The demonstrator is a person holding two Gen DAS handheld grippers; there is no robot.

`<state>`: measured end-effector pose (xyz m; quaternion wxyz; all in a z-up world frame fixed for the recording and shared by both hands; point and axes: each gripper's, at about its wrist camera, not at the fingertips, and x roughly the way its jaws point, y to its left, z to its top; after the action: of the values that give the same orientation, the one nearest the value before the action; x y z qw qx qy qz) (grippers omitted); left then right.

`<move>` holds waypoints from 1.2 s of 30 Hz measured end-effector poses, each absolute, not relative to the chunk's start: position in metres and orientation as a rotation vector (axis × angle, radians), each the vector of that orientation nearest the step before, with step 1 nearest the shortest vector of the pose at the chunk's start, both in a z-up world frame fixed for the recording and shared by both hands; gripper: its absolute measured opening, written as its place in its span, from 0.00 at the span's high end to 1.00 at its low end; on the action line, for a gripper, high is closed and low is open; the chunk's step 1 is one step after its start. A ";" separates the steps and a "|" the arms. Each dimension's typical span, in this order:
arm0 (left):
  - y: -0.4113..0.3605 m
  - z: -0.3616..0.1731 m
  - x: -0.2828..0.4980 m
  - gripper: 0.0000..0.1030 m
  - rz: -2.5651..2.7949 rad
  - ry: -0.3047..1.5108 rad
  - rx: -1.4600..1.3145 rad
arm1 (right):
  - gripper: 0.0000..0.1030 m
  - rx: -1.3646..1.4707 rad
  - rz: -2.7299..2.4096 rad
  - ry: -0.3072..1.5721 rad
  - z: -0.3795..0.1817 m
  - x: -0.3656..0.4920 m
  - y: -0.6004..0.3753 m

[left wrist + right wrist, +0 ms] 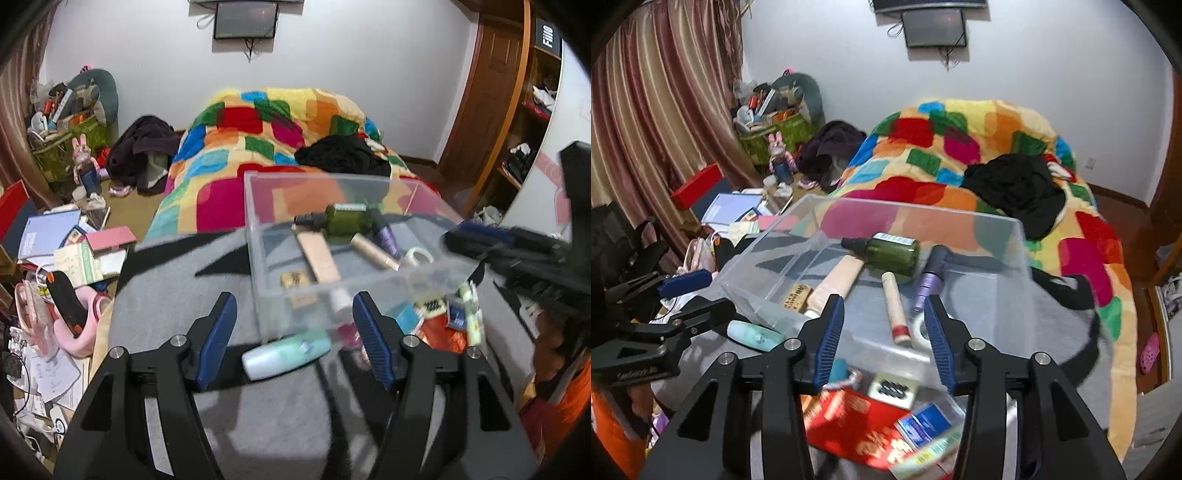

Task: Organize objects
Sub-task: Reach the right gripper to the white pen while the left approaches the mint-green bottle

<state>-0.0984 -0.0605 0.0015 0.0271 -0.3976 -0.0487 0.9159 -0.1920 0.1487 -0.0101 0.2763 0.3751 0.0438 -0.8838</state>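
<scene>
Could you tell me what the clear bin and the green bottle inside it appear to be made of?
The clear bin looks like rigid transparent plastic: the blanket shows through its glossy walls. The green bottle looks like translucent tinted plastic or glass, with glints; which one is unclear.

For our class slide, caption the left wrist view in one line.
Open left claw poised over a mint bottle lying beside the clear box of toiletries.

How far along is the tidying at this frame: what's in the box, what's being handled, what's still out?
Partly done. The clear box already holds a green bottle, a beige tube, a purple item and a tape roll. Nothing is in hand: the left gripper is open around the mint bottle on the grey cloth, and the right gripper is open and empty. The red packet and small packets beside it remain outside.
</scene>
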 end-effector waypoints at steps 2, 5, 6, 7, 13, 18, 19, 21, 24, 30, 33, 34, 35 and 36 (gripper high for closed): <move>-0.063 -0.008 -0.100 0.37 2.803 -0.145 -1.264 | 0.58 0.989 -2.414 0.121 -0.008 -0.185 0.161; -0.064 -0.023 -0.105 0.37 2.751 -0.150 -1.320 | 0.53 0.983 -2.467 0.114 -0.008 -0.179 0.183; -0.065 -0.029 -0.107 0.37 2.732 -0.161 -1.344 | 0.51 0.986 -2.481 0.110 -0.009 -0.178 0.190; -0.065 -0.033 -0.109 0.37 2.722 -0.168 -1.361 | 0.51 0.995 -2.497 0.102 -0.011 -0.176 0.197; -0.060 -0.036 -0.106 0.37 2.692 -0.175 -1.365 | 0.50 1.130 -2.520 -0.005 -0.037 -0.175 0.237; -0.047 -0.038 -0.096 0.44 2.662 -0.116 -1.367 | 0.50 1.241 -2.466 -0.085 -0.065 -0.173 0.242; -0.043 -0.038 -0.093 0.45 2.644 -0.113 -1.363 | 0.50 1.253 -2.457 -0.088 -0.069 -0.172 0.242; -0.035 -0.040 -0.084 0.52 2.583 -0.119 -1.377 | 0.50 1.277 -2.436 -0.084 -0.077 -0.167 0.240; -0.020 -0.042 -0.071 0.54 2.543 -0.056 -1.376 | 0.49 1.266 -2.460 -0.040 -0.078 -0.161 0.242; -0.031 -0.023 -0.064 0.49 2.671 -0.009 -1.308 | 0.49 1.286 -2.449 -0.048 -0.080 -0.158 0.247; -0.049 -0.022 -0.082 0.39 2.732 -0.040 -1.336 | 0.49 1.284 -2.435 -0.058 -0.078 -0.158 0.244; -0.053 -0.024 -0.088 0.39 2.738 -0.039 -1.349 | 0.49 1.287 -2.432 -0.052 -0.079 -0.158 0.243; -0.056 -0.027 -0.095 0.39 2.744 -0.039 -1.374 | 0.49 1.291 -2.430 -0.042 -0.080 -0.157 0.240; -0.058 -0.029 -0.102 0.39 2.740 -0.044 -1.397 | 0.49 1.296 -2.430 -0.030 -0.081 -0.156 0.238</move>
<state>-0.1019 -0.0581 -0.0295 0.0328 -0.4539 -0.0143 0.8904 -0.1565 0.2382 -0.0812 0.1926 0.4617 -0.0108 -0.8658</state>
